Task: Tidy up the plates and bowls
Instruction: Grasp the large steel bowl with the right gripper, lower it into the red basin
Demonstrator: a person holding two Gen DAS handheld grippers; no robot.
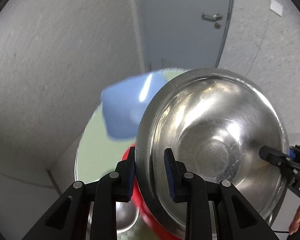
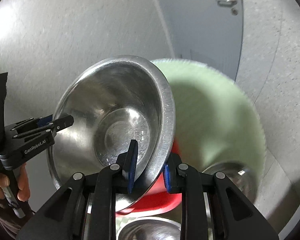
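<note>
A large steel bowl is held in the air by both grippers, tilted, its inside facing the cameras. My left gripper is shut on its left rim. My right gripper is shut on its right rim; the right gripper also shows at the far rim in the left wrist view, the left one in the right wrist view. Under the bowl lie a red dish, a blurred blue square bowl and a smaller steel bowl on a round table with a pale green mat.
Another steel bowl sits at the bottom edge and a shiny steel one at the right of the mat. Grey floor surrounds the table; a grey door stands behind. The person's hand holds the left gripper.
</note>
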